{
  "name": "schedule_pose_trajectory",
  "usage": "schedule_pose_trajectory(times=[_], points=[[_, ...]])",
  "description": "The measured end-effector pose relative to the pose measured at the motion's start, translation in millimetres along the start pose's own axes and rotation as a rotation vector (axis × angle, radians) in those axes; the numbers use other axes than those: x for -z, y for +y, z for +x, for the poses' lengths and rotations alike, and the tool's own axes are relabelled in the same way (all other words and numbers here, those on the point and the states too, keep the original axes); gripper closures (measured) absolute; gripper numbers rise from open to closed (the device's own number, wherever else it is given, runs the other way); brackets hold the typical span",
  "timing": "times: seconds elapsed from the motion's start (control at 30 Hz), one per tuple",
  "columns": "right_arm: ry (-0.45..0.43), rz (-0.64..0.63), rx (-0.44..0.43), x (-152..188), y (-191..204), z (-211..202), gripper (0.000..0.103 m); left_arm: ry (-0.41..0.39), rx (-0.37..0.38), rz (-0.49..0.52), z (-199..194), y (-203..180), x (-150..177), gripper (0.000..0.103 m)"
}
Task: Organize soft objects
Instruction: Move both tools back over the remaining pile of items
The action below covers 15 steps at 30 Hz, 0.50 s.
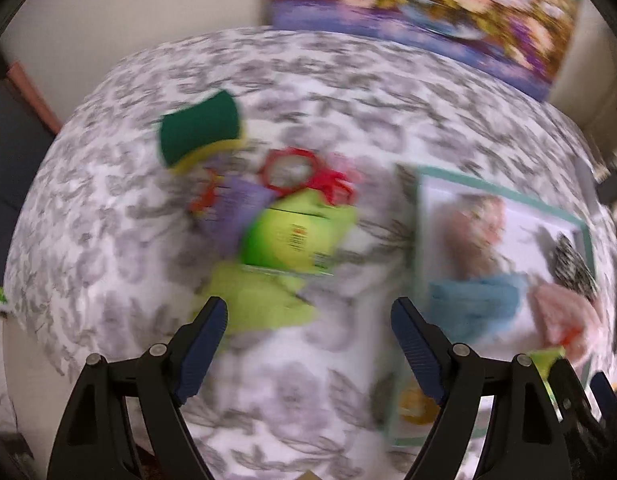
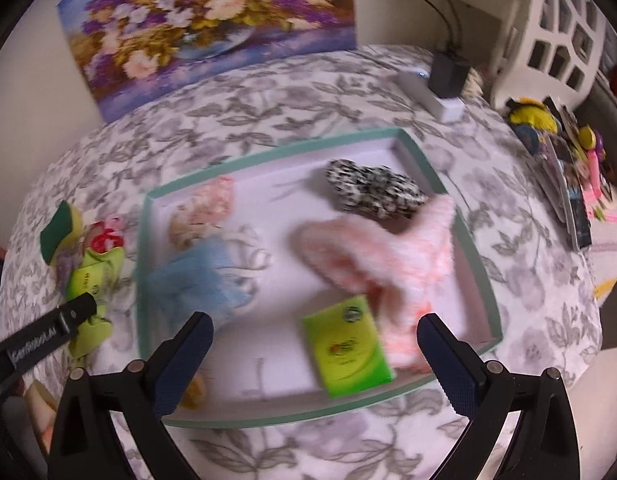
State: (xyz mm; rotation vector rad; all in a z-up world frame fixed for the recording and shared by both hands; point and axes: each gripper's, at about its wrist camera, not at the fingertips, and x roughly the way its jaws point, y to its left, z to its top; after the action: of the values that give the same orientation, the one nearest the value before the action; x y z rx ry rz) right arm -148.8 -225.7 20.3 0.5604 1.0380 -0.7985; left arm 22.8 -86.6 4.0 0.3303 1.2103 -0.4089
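My left gripper (image 1: 308, 314) is open and hangs over a heap on the flowered cloth: a light green cloth (image 1: 264, 304), a green packet (image 1: 292, 236), a purple cloth (image 1: 236, 208) and a red ring toy (image 1: 292, 172). A green-and-yellow sponge (image 1: 200, 128) lies beyond the heap. My right gripper (image 2: 314, 320) is open above the teal-rimmed tray (image 2: 276, 148), with nothing gripped. Inside the tray lie a green packet (image 2: 348, 348), a pink fluffy piece (image 2: 392, 256), a black-and-white piece (image 2: 372, 192), a blue cloth (image 2: 196, 280) and a peach soft item (image 2: 204, 208). The left wrist view is blurred.
A flower painting (image 2: 212, 20) leans on the wall behind the table. A white power strip with a black plug (image 2: 444, 80) and a white lattice basket (image 2: 556, 32) stand at the back right. Toys and cards (image 2: 568, 168) crowd the right edge. The left gripper's finger (image 2: 68, 316) shows at the tray's left.
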Motion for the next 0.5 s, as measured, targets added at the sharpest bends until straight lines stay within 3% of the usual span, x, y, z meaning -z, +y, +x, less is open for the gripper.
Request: schedule_pose_trajectory(times=[0.37, 0.5], points=[[-0.005, -0.102, -0.027, 6, 73, -7, 0.0, -0.026, -0.12, -0.17, -1, 95, -17, 0.019], [-0.004, -0.117, -0.051, 8, 95, -7, 0.0, -0.091, -0.172, -0.196, -4, 113, -18, 0.019]])
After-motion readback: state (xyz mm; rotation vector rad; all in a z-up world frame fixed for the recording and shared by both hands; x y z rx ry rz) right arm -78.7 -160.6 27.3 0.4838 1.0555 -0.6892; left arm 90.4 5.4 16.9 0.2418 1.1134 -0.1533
